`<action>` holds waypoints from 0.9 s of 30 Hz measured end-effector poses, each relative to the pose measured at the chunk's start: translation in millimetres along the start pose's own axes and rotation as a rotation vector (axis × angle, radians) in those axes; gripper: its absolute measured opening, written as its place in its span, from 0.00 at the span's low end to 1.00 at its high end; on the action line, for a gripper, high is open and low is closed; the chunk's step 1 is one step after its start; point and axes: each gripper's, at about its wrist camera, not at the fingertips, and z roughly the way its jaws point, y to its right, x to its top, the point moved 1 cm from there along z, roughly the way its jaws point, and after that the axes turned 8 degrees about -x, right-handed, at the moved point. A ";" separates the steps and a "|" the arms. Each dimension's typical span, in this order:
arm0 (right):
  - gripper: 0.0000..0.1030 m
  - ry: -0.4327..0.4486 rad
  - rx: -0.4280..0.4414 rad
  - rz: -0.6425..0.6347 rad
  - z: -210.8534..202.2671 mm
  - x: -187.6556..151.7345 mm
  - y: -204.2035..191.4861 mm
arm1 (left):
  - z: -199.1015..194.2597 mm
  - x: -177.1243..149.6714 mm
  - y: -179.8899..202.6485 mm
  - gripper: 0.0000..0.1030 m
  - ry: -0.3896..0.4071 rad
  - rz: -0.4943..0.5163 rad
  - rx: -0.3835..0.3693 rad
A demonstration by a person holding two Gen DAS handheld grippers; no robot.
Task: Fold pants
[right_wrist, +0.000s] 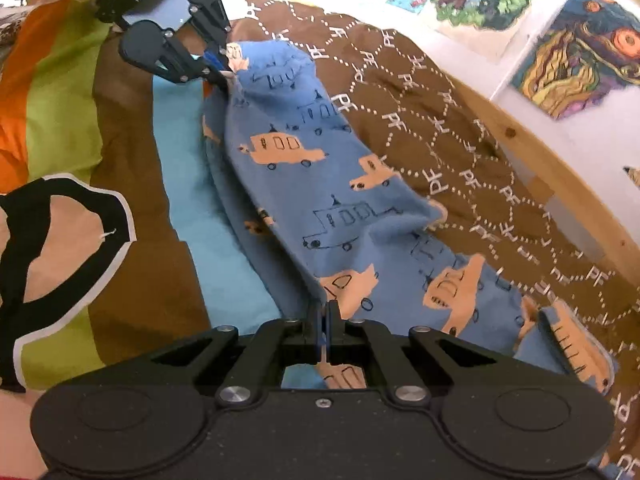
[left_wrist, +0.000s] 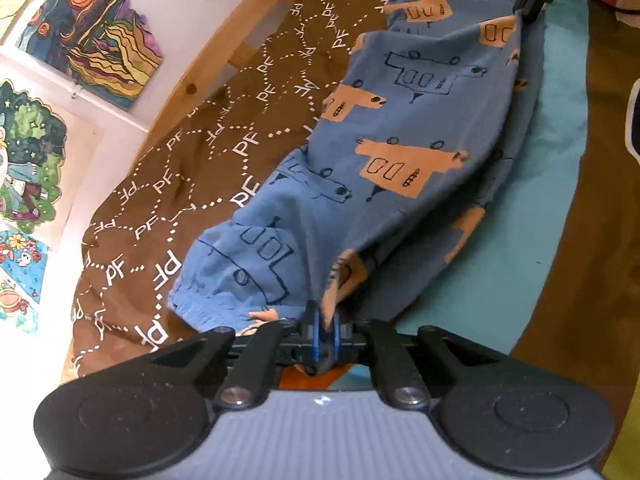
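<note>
The pants [left_wrist: 400, 128] are blue with orange and outlined cars. They stretch lengthwise over the bed between my two grippers, with one layer lifted over another. My left gripper [left_wrist: 326, 322] is shut on the fabric edge at one end of the pants. My right gripper [right_wrist: 325, 320] is shut on the pants [right_wrist: 328, 184] edge at the other end. Each gripper shows in the other's view: the right one [left_wrist: 532, 8] at the top right, the left one [right_wrist: 218, 68] at the top left.
The bed has a brown "PF" patterned blanket [left_wrist: 192, 168] on the wall side and a striped cover [right_wrist: 60, 100] with a turquoise band [right_wrist: 200, 200] on the other side. A wooden bed rail [right_wrist: 560, 176] and a wall with posters [left_wrist: 92, 32] border the bed.
</note>
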 end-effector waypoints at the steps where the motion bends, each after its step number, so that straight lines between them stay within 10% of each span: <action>1: 0.01 -0.004 0.000 0.011 0.7 -0.3 0.3 | 0.3 0.2 0.2 0.11 -0.004 0.002 -0.006; 5: 0.01 0.000 -0.004 0.020 -2.9 -0.5 -1.2 | -3.1 1.7 -5.4 0.22 0.001 -0.058 -0.044; 9: 0.06 -0.012 -0.014 0.047 -4.6 -2.1 -0.9 | -18.3 7.4 -14.5 0.73 0.048 -0.230 -0.131; 14: 0.33 -0.030 -0.059 0.147 -23.7 -3.6 8.5 | -35.3 20.4 -15.3 0.79 0.108 -0.417 -0.207; 19: 0.82 -0.063 -0.179 0.305 -54.0 -15.0 26.1 | -38.7 58.1 -8.2 0.89 0.246 -0.585 -0.293; 27: 0.98 -0.142 -0.327 0.452 -88.6 -43.5 84.1 | -12.4 138.7 38.3 0.90 0.365 -0.525 -0.469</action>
